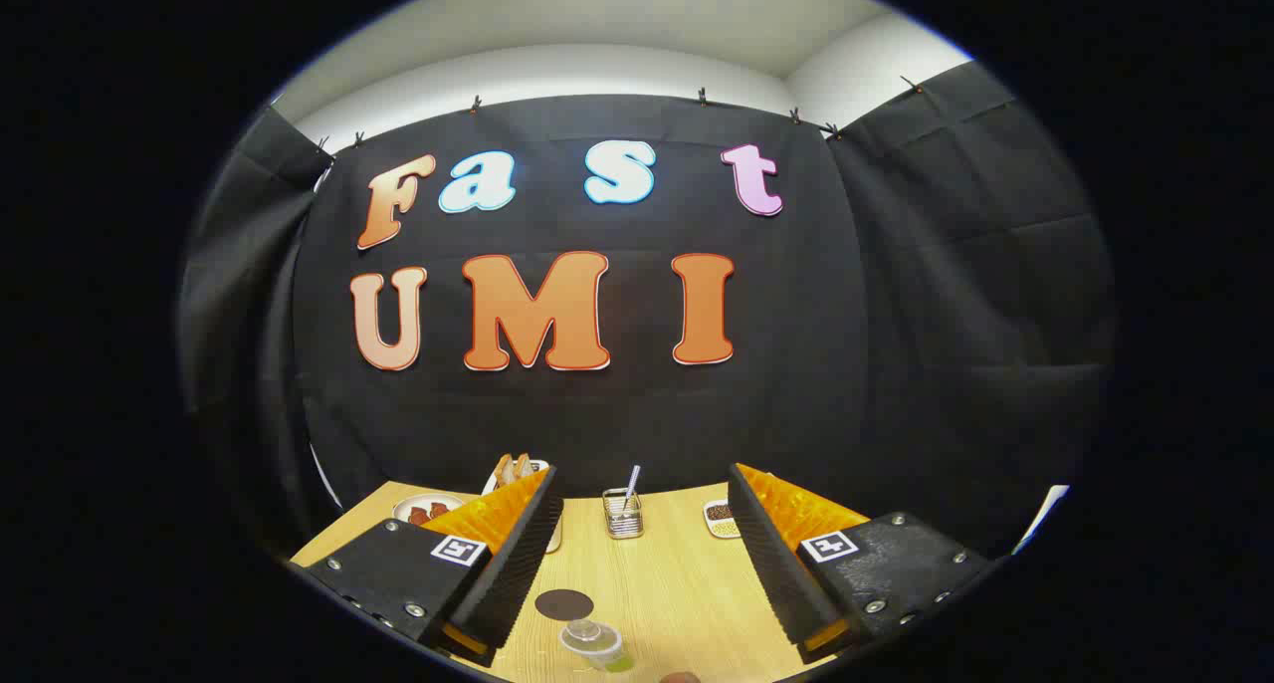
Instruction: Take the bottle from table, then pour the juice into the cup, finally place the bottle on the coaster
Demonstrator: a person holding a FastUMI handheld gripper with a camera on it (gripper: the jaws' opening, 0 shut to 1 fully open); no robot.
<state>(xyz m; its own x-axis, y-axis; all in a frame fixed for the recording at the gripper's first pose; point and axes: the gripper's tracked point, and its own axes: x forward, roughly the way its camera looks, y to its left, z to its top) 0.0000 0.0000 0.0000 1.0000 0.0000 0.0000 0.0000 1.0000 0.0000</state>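
I held my gripper (642, 554) wide open, nothing in it, above the table (687, 583). Cup (594, 641) & coaster (564, 604) sat btwn the fingers, coaster just beyond. Bottle couldn't be made out. Step 1 pending, I judged: find bottle, drop lower.

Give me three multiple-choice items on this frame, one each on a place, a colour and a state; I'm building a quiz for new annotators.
1. Where does the clear cup stand?
A. on the dark coaster
B. just nearer than the dark coaster, between the fingers
C. beside the wire holder

2. What colour is the table top?
A. light wood
B. white
C. blue

3. How does the gripper stand?
A. shut on the cup
B. shut on nothing
C. open, holding nothing

Answers:
1 B: the cup sits on the wood below the coaster, apart from it.
2 A: pale wood grain shows.
3 C: a wide gap lies between the fingers, with the wire holder far beyond.
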